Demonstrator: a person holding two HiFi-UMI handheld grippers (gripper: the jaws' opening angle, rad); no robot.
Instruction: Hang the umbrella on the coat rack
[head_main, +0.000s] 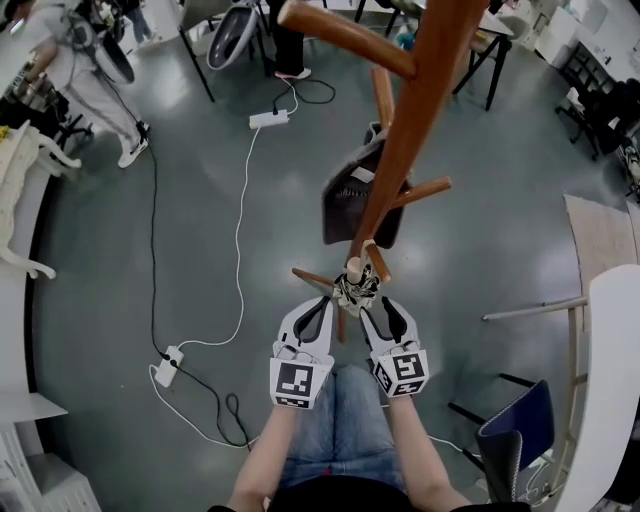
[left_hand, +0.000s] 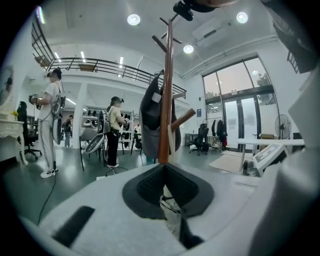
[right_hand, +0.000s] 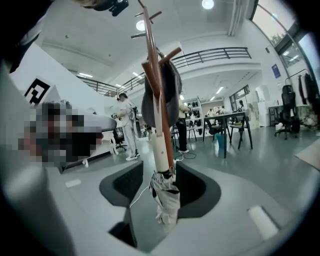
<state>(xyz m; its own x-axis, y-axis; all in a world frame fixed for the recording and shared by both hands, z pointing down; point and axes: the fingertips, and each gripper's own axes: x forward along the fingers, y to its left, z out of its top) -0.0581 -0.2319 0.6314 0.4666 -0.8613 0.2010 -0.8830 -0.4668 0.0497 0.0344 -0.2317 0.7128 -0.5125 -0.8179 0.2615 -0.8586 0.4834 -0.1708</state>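
Note:
A folded white-and-black umbrella (head_main: 356, 291) with a cream handle (right_hand: 159, 142) stands upright between my two grippers, close against the brown wooden coat rack (head_main: 425, 90) pole. My left gripper (head_main: 322, 304) is shut on the umbrella (left_hand: 171, 212), whose fabric shows low between the dark pads. My right gripper (head_main: 384, 303) stands open around the umbrella (right_hand: 165, 200). The fabric leans on its right pad, and a gap shows at its left pad. A dark bag (head_main: 352, 205) hangs on a rack peg above.
Power strips (head_main: 268, 119) (head_main: 168, 366) and cables lie on the grey floor at the left. A blue chair (head_main: 515, 432) and a white table (head_main: 612, 380) stand at the right. A person (head_main: 85, 70) walks at the far left. White furniture (head_main: 20, 185) lines the left edge.

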